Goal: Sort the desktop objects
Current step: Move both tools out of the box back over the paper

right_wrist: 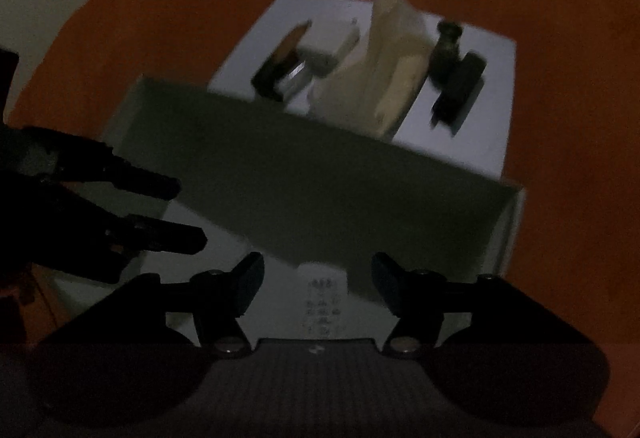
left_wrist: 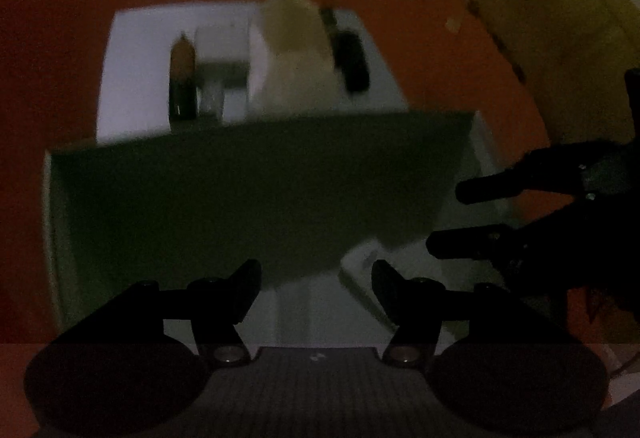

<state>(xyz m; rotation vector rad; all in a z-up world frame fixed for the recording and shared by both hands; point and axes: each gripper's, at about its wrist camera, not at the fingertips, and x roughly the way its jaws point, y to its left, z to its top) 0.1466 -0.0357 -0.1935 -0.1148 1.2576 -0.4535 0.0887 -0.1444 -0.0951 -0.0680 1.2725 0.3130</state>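
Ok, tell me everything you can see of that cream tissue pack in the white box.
The cream tissue pack looks like soft, crinkled plastic wrap, pale cream, peaked at the top. It sits in the middle of the open white box, leaning or propped; the blur hides which. A brown-tipped dark item and something white lie on one side of it, two dark objects on the other. The raised box flap hides its near end. Neither gripper touches it.

Right gripper point(right_wrist: 318, 278): jaws apart, nothing between them.
Below it: white box point(right_wrist: 508, 222), dim green inside.
Ahead: white sheet point(right_wrist: 476, 142) carrying a cream pouch point(right_wrist: 384, 66) and dark, blurred items.
Left: left gripper point(right_wrist: 188, 210), fingers apart.
Underneath: orange tabletop point(right_wrist: 560, 78).
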